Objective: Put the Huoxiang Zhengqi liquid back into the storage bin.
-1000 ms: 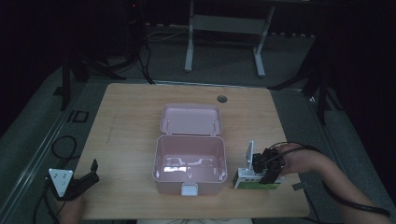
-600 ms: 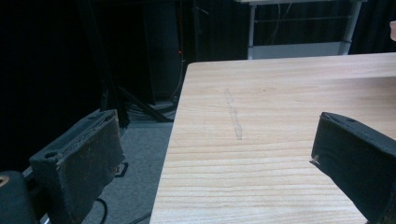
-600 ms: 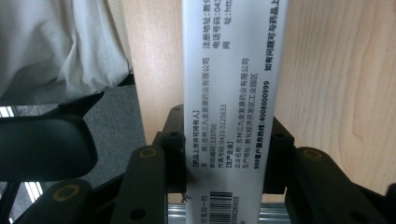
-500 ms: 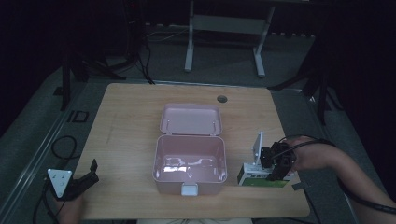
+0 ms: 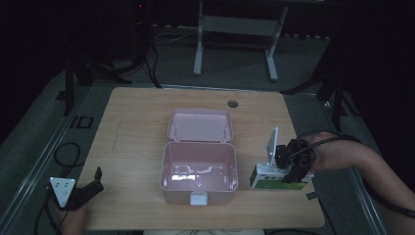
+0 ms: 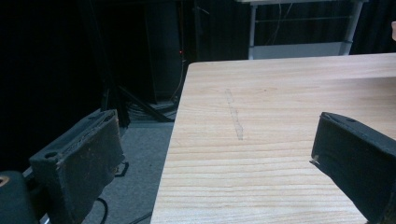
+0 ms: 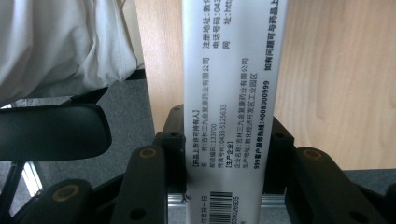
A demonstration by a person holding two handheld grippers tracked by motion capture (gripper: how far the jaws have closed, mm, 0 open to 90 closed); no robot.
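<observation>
Dark room surrounds one wooden surface [image 5: 137,127]. On it I count one pink box [image 5: 199,169] with its lid open, near the middle, and one white-green carton [image 5: 266,177] just beside it on the right. My right claw [image 5: 292,165] is clenched on this carton, flap standing up. My left claw [image 5: 93,182] is released, holding nothing, at the surface's front left corner.

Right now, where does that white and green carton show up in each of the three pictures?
High view: the carton lies right of the pink box, under the right gripper.
Left gripper view: bare tabletop ahead, no carton.
Right gripper view: the carton runs up the middle, clamped between the jaws.
Shared landmark: the wooden tabletop.
</observation>
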